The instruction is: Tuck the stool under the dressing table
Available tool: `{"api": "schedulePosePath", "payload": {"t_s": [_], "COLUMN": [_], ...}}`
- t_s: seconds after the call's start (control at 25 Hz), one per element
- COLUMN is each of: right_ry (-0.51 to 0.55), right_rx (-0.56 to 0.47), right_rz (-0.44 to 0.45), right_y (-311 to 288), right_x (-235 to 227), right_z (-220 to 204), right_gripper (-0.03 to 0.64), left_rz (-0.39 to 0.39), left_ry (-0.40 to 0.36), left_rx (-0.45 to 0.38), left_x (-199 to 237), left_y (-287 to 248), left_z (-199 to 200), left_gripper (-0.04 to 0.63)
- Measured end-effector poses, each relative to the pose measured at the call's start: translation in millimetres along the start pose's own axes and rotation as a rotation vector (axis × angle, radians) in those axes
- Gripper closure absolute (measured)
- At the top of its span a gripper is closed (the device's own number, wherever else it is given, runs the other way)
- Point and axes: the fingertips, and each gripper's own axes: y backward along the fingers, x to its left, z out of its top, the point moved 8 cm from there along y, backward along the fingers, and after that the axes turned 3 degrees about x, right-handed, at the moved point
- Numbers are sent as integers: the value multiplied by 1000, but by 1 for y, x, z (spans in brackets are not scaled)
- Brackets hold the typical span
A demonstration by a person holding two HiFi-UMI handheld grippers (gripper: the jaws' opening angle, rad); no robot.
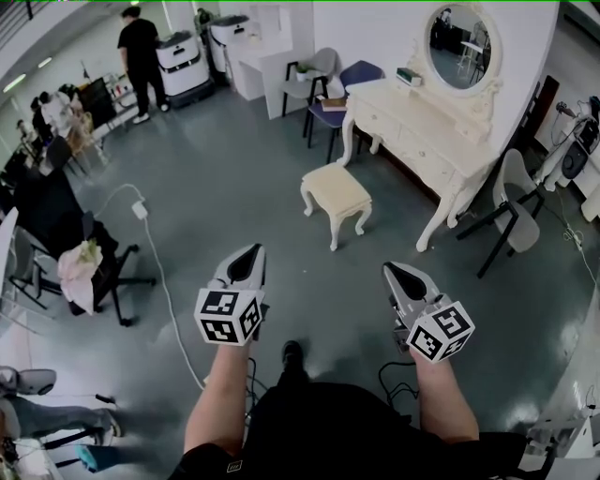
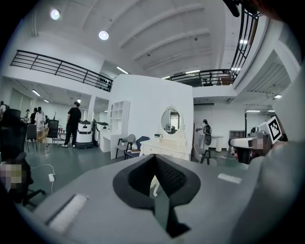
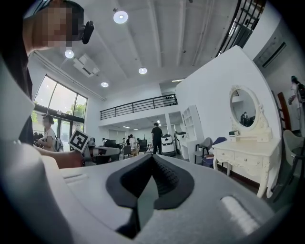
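Cream stool (image 1: 336, 195) sits out in front of dressing table (image 1: 422, 131), untucked. Left hand-held gripper (image 1: 246, 256) and right hand-held gripper (image 1: 405, 277) are well short of the table, jaws together, empty; probably only approaching.

Glossy grey floor (image 1: 216, 187), white walls (image 1: 375, 28)

Head view looks steeply down, the dressing table (image 1: 422, 131) far at upper right; both gripper views face level, low, sharing that distant table.
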Motion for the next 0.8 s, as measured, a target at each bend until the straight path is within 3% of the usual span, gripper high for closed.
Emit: {"api": "schedulePosePath", "payload": {"t_s": [0.4,0.64,0.8], "right_ry": [-4,-6,15], "right_rx": [78,134,138], "right_rz": [40,59,49], "right_y": [-134,-211,-244], "right_x": [-18,-11,-3], "right_z": [4,9,17], "right_gripper": [612,612,612], "left_rz": [-17,-27,-64], "left_ry": [26,74,62], "left_rx": [22,49,51], "left_x": [102,171,199], "left_y": [-78,-107,-123], "left_z": [12,9,14], "left_gripper": [576,576,576]}}
